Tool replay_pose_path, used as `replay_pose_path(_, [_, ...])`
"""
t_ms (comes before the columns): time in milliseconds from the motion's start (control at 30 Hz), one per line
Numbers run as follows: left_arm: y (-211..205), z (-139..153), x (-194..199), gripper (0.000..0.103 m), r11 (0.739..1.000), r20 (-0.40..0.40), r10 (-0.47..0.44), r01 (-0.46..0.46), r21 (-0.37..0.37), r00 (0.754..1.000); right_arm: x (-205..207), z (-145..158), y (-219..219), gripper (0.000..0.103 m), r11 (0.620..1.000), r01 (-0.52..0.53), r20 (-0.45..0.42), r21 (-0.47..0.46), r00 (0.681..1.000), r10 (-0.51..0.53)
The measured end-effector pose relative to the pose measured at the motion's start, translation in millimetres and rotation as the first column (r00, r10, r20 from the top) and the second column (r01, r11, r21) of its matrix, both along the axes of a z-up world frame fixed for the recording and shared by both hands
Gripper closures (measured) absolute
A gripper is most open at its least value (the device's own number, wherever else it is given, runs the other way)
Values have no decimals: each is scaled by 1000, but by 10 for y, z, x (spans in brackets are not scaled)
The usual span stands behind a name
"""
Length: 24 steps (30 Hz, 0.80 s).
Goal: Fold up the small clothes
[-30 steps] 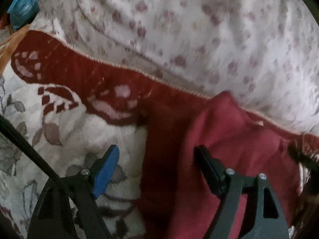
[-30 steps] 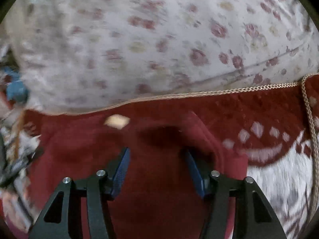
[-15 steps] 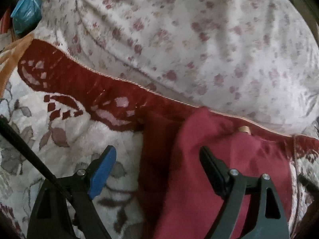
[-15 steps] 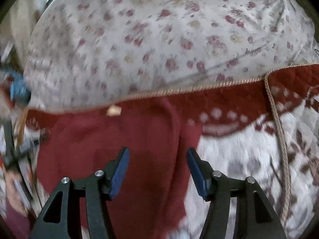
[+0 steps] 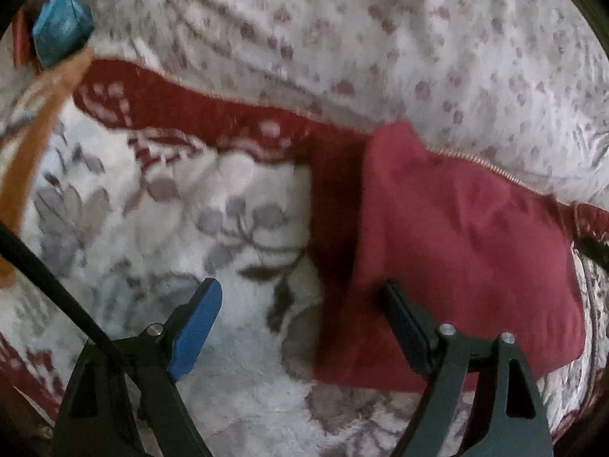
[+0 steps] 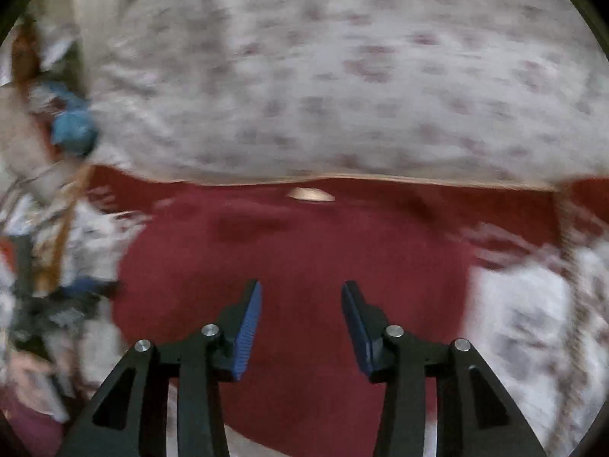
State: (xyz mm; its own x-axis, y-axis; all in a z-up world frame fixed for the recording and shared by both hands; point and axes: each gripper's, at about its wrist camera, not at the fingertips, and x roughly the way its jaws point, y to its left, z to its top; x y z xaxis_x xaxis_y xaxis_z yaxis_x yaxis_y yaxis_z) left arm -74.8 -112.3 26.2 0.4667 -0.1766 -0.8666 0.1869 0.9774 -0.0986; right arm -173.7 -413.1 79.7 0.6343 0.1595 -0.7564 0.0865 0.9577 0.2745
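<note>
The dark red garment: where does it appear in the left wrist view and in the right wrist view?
Left wrist view: the dark red garment lies right of centre on the plush blanket, partly behind the right finger of the left claw.
Right wrist view: the garment fills the centre and bottom, under the open right claw.
Shared landmark: the floral sheet across the top of both views.

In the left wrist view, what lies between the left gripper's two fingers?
Between the left gripper fingers lies fluffy white floral blanket and the left edge of the dark red garment; its jaws are open, holding nothing. Left wrist view shows it.
</note>
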Motion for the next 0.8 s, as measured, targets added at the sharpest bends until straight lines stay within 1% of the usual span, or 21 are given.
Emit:
replay_pose_path(67, [38, -88, 48, 19, 999, -32, 14, -15, -32, 999, 294, -37, 283, 55, 998, -59, 3, 15, 998, 59])
replay_pose_path(100, [52, -115, 71, 19, 999, -43, 14, -16, -43, 999, 497, -48, 439, 54, 996, -87, 22, 25, 996, 87])
replay_pose_path(133, [60, -134, 91, 19, 999, -50, 11, -13, -50, 999, 639, -71, 550, 51, 994, -106, 36, 40, 994, 104])
replay_pose_path(167, [64, -146, 104, 18, 999, -50, 10, -13, -52, 999, 838, -89, 641, 35, 990, -125, 47, 67, 991, 122])
replay_pose_path(200, [66, -155, 109, 16, 999, -47, 11, -13, -53, 999, 1030, -127, 702, 20, 988, -128, 41, 84, 991, 125])
replay_pose_path(233, [58, -167, 113, 15, 999, -43, 13, -15, -50, 999, 1203, -162, 747, 20, 988, -119, 26, 96, 993, 117])
replay_pose_path(300, [16, -189, 116, 15, 999, -42, 8, -9, -34, 999, 1482, -250, 825, 20, 984, -94, -26, 149, 995, 99])
replay_pose_path(333, [-2, -187, 116, 15, 1000, -37, 2, -3, -25, 999, 1613, -305, 890, 20, 975, -90, -65, 205, 992, 105])
replay_pose_path(367, [-13, -180, 124, 15, 1000, -34, -4, 3, -23, 999, 1676, -317, 967, 20, 966, -91, -88, 241, 989, 115])
replay_pose_path(400, [-14, -176, 131, 15, 1000, -35, -7, 6, -24, 999, 1727, -334, 1040, 20, 962, -97, -104, 254, 986, 126])
replay_pose_path(467, [16, -171, 154, 15, 999, -48, -6, 4, -42, 999, 1830, -388, 1296, 20, 970, -133, -144, 203, 976, 163])
replay_pose_path(500, [35, -167, 159, 15, 999, -52, -2, 0, -53, 999, 1878, -424, 1423, 23, 975, -159, -163, 153, 969, 183])
replay_pose_path(533, [51, -160, 157, 15, 998, -53, -1, -2, -61, 999, 1930, -475, 1541, 29, 979, -182, -179, 94, 964, 197])
replay_pose_path(567, [59, -149, 154, 15, 998, -52, -1, -2, -65, 999, 1978, -533, 1626, 51, 980, -194, -191, 44, 961, 199])
replay_pose_path(600, [72, -137, 151, 15, 997, -51, 0, -3, -71, 999, 2015, -581, 1667, 78, 980, -201, -191, 15, 961, 200])
replay_pose_path(633, [88, -124, 151, 15, 997, -49, 3, -6, -80, 999, 2028, -611, 1663, 86, 979, -206, -186, 4, 961, 203])
replay_pose_path(700, [114, -116, 165, 15, 996, -53, 8, -13, -92, 999, 2066, -645, 1633, 92, 979, -203, -177, -6, 964, 199])
replay_pose_path(800, [107, -142, 201, 15, 996, -62, 11, -16, -92, 998, 2111, -615, 1607, 93, 980, -196, -131, 34, 971, 199])
